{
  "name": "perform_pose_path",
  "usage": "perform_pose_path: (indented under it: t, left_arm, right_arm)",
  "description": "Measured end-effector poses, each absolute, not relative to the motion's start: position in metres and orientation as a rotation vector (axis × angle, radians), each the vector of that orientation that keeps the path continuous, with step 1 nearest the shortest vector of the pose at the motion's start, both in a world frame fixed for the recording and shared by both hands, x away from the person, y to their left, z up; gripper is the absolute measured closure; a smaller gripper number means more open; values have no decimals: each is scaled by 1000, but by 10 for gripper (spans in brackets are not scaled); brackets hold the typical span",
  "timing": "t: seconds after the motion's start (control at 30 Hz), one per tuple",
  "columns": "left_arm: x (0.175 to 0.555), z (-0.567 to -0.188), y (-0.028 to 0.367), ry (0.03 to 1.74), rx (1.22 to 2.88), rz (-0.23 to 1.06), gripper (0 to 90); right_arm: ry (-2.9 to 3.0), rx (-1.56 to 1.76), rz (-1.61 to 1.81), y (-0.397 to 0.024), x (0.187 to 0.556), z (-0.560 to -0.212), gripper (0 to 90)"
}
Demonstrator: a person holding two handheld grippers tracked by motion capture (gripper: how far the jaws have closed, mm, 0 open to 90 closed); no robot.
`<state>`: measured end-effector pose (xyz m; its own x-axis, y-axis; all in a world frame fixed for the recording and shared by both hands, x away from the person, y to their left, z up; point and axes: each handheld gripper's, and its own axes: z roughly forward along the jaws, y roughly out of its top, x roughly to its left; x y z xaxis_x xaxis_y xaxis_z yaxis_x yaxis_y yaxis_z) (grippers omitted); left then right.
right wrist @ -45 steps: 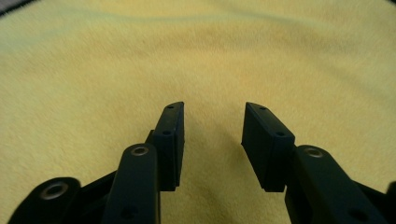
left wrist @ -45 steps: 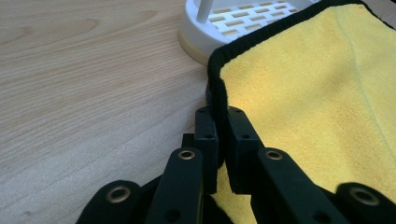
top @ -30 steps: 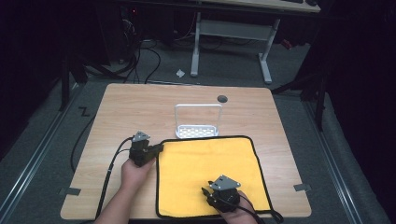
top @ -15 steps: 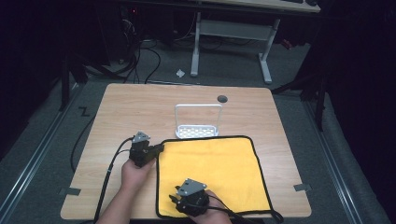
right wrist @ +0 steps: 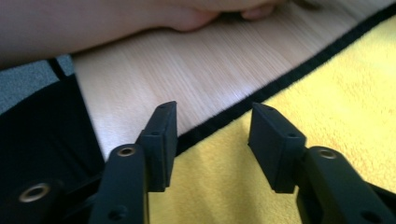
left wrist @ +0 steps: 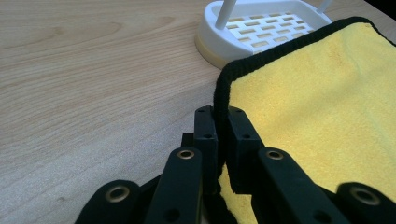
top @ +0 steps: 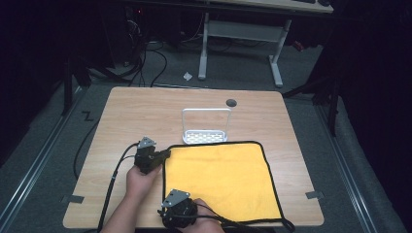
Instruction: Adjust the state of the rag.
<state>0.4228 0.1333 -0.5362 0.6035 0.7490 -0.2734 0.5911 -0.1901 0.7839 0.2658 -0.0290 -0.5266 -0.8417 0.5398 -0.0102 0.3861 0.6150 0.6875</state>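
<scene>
Between the left gripper (left wrist: pixel 219 135) fingers, its own view shows the cloth (left wrist: pixel 317 107) hem pinched.

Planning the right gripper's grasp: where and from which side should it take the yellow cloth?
Grip the yellow cloth by its black-bound near-left corner, coming from the table's near edge. It lies flat, so only the hem gives purchase. The left gripper already pinches the far-left corner; the right gripper's open jaws straddle the hem.

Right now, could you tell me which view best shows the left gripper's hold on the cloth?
The left gripper view: its jaws are shut on the cloth's black edge. The high view shows the left gripper at the cloth's far-left corner, too small to judge the grip. The right gripper view shows bare cloth near its own open jaws.
</scene>
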Motion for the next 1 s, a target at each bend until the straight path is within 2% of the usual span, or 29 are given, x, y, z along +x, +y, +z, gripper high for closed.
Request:
perform_pose_path:
  t: [0.27,0.4,1.0]
  left_arm:
    - [423,-536,134,1077,1885,202,840]
    - [423,-536,134,1076,1877,196,839]
    - [421,-531,150,1106,1739,154,848]
  right_arm:
    - [2594,762,1028,-32,270,-526,744]
    - [2580,736,1018,-33,269,-526,811]
    - [2459,627,1173,-36,258,-489,838]
